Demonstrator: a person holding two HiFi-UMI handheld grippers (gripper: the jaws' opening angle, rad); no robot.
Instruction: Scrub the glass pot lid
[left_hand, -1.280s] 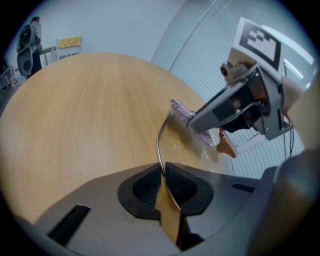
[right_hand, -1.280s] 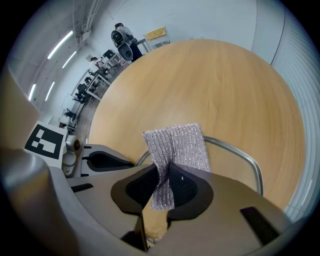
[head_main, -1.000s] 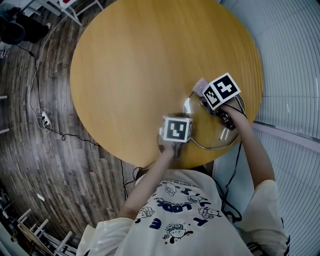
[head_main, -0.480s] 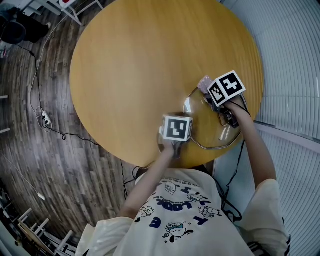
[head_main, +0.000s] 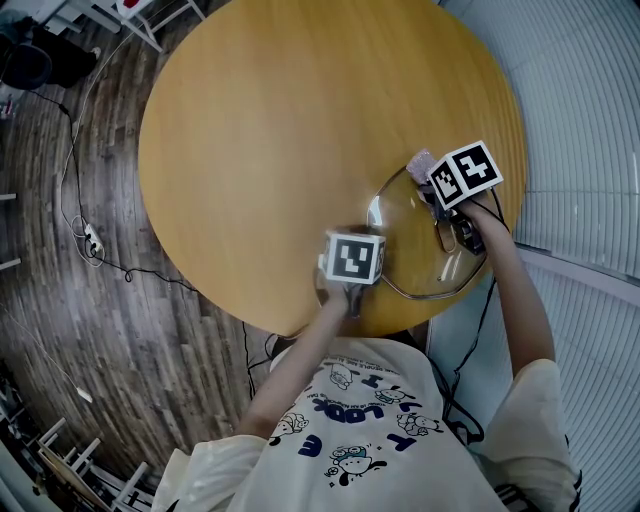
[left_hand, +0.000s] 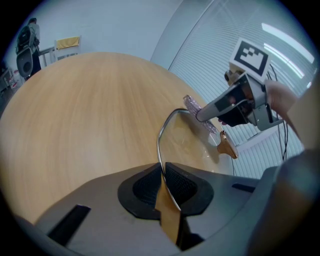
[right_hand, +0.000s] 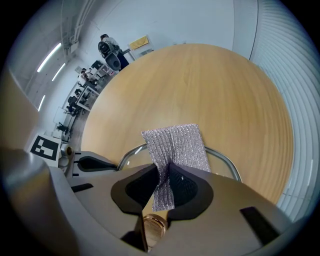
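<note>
Left gripper (left_hand: 168, 192) clamps the glass pot lid (left_hand: 190, 145) at the near-right edge of the table (head_main: 280, 120); our right gripper (right_hand: 167, 187) pinches the scouring cloth (right_hand: 177, 147) over its rim, so we reckon the scrubbing's mid-way

A cream T-shirt (head_main: 450, 470) bears blue cartoon prints.

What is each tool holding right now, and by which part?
Left tool clamps the glass pot lid by its near rim; right tool pinches the silver scrubbing cloth by its near end.
</note>
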